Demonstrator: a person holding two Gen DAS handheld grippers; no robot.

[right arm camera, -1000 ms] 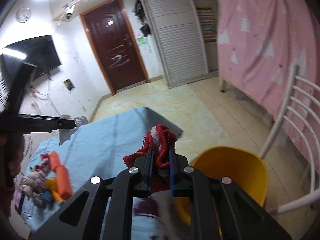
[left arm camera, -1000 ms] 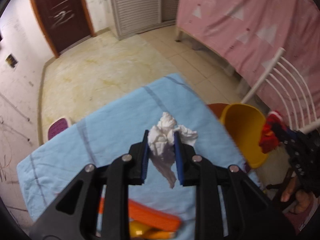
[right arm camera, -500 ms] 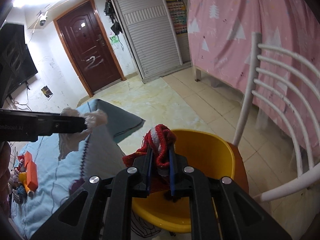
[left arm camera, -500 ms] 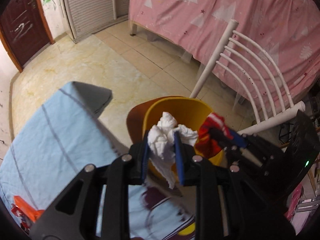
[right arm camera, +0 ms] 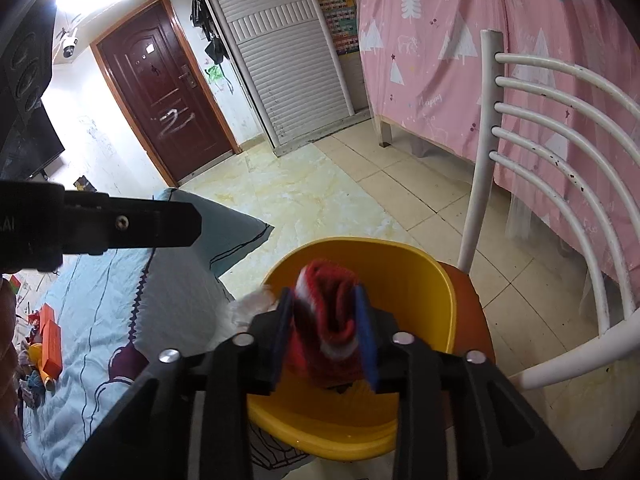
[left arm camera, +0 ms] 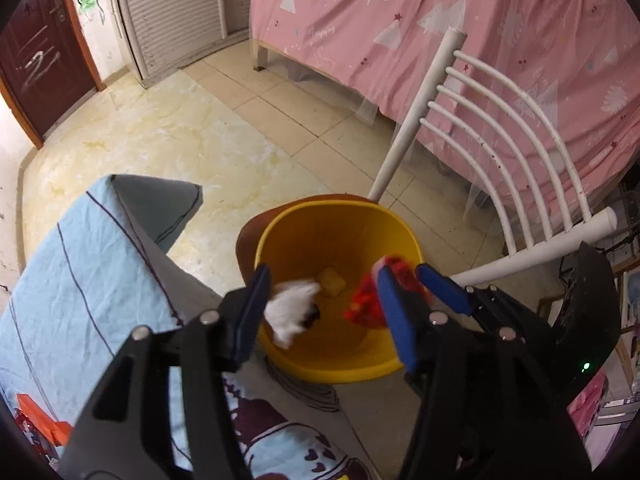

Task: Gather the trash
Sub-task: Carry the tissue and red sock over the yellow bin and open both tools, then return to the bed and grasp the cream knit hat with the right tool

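A yellow bin (left arm camera: 340,364) stands on the seat of a white chair (left arm camera: 500,184). My left gripper (left arm camera: 324,312) is open above the bin. The white crumpled tissue (left arm camera: 292,308) is loose, falling beside the left finger. A yellowish scrap (left arm camera: 330,282) lies on the bin floor. My right gripper (right arm camera: 324,332) is open over the bin (right arm camera: 416,280). The red and white cloth (right arm camera: 328,320) sits loose between its spread fingers. It also shows in the left wrist view (left arm camera: 372,304), with the right gripper's blue pads (left arm camera: 440,288).
A table with a light blue cloth (left arm camera: 92,272) sits to the left, with orange toys (right arm camera: 50,340) on it. A pink curtain (left arm camera: 460,40) hangs behind the chair. A tiled floor (left arm camera: 192,132) leads to a dark red door (right arm camera: 164,92).
Both grippers have opened over the yellow bin. The tissue has left the left jaws and is dropping. The red cloth is no longer pinched.
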